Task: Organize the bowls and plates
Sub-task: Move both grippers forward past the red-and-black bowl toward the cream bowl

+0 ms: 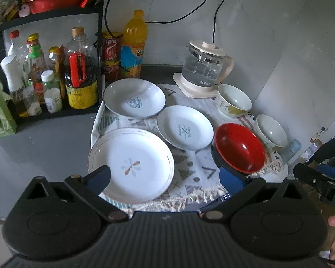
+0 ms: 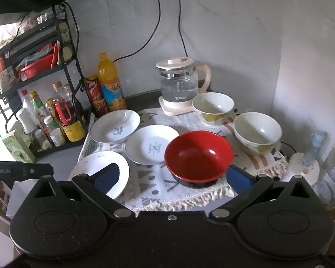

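Three white plates lie on a patterned cloth: a large flower plate at the front left, a deep plate at the back, a small plate in the middle. A red bowl sits at the front right, with two cream bowls behind it. My left gripper is open above the cloth's front, over the flower plate's near rim. My right gripper is open, just in front of the red bowl. The cream bowls stand behind it.
A glass kettle stands at the back on a cream base. An orange juice bottle and red cans stand by a black rack of bottles on the left. A small plastic bottle stands at the right edge.
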Demonstrator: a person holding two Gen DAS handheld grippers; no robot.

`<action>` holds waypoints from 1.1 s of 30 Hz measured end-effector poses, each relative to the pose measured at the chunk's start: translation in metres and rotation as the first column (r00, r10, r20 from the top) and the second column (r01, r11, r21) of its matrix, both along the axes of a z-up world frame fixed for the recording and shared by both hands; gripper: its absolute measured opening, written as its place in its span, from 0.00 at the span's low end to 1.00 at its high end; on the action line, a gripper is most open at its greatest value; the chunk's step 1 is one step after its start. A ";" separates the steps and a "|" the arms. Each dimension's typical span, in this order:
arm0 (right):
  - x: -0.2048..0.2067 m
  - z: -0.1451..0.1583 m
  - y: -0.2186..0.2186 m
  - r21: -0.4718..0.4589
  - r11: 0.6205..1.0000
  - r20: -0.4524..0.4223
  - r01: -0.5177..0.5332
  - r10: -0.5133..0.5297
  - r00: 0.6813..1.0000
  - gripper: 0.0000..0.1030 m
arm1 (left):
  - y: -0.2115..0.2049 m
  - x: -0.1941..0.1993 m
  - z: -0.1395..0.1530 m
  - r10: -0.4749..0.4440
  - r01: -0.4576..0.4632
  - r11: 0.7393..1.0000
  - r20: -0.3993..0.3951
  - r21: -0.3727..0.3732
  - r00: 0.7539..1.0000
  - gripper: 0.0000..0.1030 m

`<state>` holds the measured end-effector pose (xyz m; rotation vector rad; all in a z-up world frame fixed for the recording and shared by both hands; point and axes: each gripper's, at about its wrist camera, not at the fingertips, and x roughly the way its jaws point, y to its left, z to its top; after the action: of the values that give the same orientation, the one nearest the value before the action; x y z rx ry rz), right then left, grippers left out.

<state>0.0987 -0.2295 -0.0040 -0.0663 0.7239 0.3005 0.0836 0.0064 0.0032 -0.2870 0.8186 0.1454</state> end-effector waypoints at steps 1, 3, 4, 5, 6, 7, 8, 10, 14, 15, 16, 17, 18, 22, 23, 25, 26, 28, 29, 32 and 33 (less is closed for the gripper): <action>0.006 -0.001 0.000 0.004 1.000 -0.004 0.001 -0.001 1.000 1.00 | 0.002 0.006 0.000 -0.004 0.004 1.000 0.000 0.004 1.000 1.00; 0.014 -0.004 0.001 0.022 1.000 -0.009 0.005 -0.005 1.000 1.00 | 0.004 0.017 -0.001 -0.013 0.013 1.000 -0.002 0.007 1.000 0.99; 0.019 -0.005 0.002 0.029 1.000 -0.010 0.009 -0.008 1.000 1.00 | 0.006 0.022 -0.002 -0.018 0.018 1.000 -0.004 0.007 1.000 0.99; 0.022 -0.006 0.003 0.032 0.999 -0.013 0.010 -0.009 1.000 1.00 | 0.008 0.028 -0.003 -0.024 0.024 1.000 -0.006 0.005 1.000 0.99; 0.026 -0.007 0.004 0.034 0.999 -0.012 0.013 -0.013 1.000 1.00 | 0.009 0.033 -0.004 -0.031 0.031 1.000 -0.007 0.003 0.999 0.99; 0.030 -0.008 0.005 0.036 0.999 -0.012 0.017 -0.017 1.000 1.00 | 0.010 0.039 -0.005 -0.038 0.038 0.999 -0.008 0.001 0.999 0.99; 0.034 -0.009 0.005 0.039 0.999 -0.011 0.022 -0.022 1.000 1.00 | 0.012 0.044 -0.005 -0.043 0.043 0.999 -0.007 0.000 0.999 0.99; 0.042 -0.011 0.007 0.036 0.999 -0.014 0.038 -0.037 0.999 1.00 | 0.013 0.055 -0.006 -0.059 0.059 0.998 -0.006 0.001 0.998 0.99; 0.057 -0.018 0.008 0.021 0.996 -0.009 0.090 -0.090 0.996 1.00 | 0.014 0.079 -0.011 -0.102 0.102 0.995 -0.015 -0.008 0.995 0.99; 0.060 -0.019 0.008 0.020 0.995 -0.011 0.102 -0.102 0.995 1.00 | 0.014 0.085 -0.012 -0.114 0.113 0.993 -0.020 -0.011 0.993 0.99; 0.064 -0.021 0.007 0.021 0.993 -0.017 0.120 -0.120 0.993 1.00 | 0.013 0.091 -0.013 -0.129 0.129 0.992 -0.023 -0.014 0.991 0.99; 0.067 -0.023 0.006 0.022 0.991 -0.022 0.135 -0.135 0.991 1.00 | 0.012 0.096 -0.015 -0.144 0.144 0.989 -0.023 -0.016 0.989 0.99; 0.070 -0.024 0.004 0.024 0.988 -0.026 0.154 -0.153 0.988 1.00 | 0.011 0.102 -0.016 -0.161 0.160 0.987 -0.024 -0.017 0.987 0.99; 0.077 -0.029 -0.001 0.019 0.976 -0.037 0.218 -0.217 0.975 1.00 | 0.005 0.124 -0.022 -0.218 0.218 0.976 -0.029 -0.027 0.975 0.99; 0.079 -0.031 -0.003 0.018 0.972 -0.039 0.234 -0.233 0.972 1.00 | 0.003 0.130 -0.024 -0.232 0.231 0.972 -0.036 -0.030 0.972 0.99; 0.083 -0.035 -0.008 0.015 0.964 -0.049 0.267 -0.266 0.963 1.00 | 0.000 0.138 -0.028 -0.252 0.250 0.967 -0.044 -0.037 0.967 0.99; 0.084 -0.037 -0.011 0.014 0.959 -0.054 0.282 -0.280 0.958 1.00 | -0.001 0.143 -0.031 -0.258 0.256 0.966 -0.051 -0.044 0.965 0.99; 0.087 -0.040 -0.013 0.011 0.952 -0.062 0.307 -0.306 0.950 1.00 | -0.002 0.152 -0.035 -0.276 0.273 0.960 -0.062 -0.063 0.959 0.99; 0.089 -0.043 -0.016 0.012 0.946 -0.065 0.323 -0.322 0.945 1.00 | -0.002 0.155 -0.038 -0.282 0.278 0.958 -0.067 -0.068 0.957 0.99; 0.094 -0.049 -0.019 0.011 0.936 -0.083 0.353 -0.351 0.933 1.00 | -0.005 0.166 -0.047 -0.303 0.296 0.951 -0.092 -0.084 0.948 0.99; 0.095 -0.051 -0.020 0.010 0.934 -0.086 0.357 -0.355 0.931 1.00 | -0.006 0.170 -0.050 -0.310 0.302 0.949 -0.097 -0.087 0.946 0.98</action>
<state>0.1941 -0.2491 -0.0547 0.1027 0.7991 -0.0361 0.2538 0.0008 -0.0464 -0.2165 0.9690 -0.1614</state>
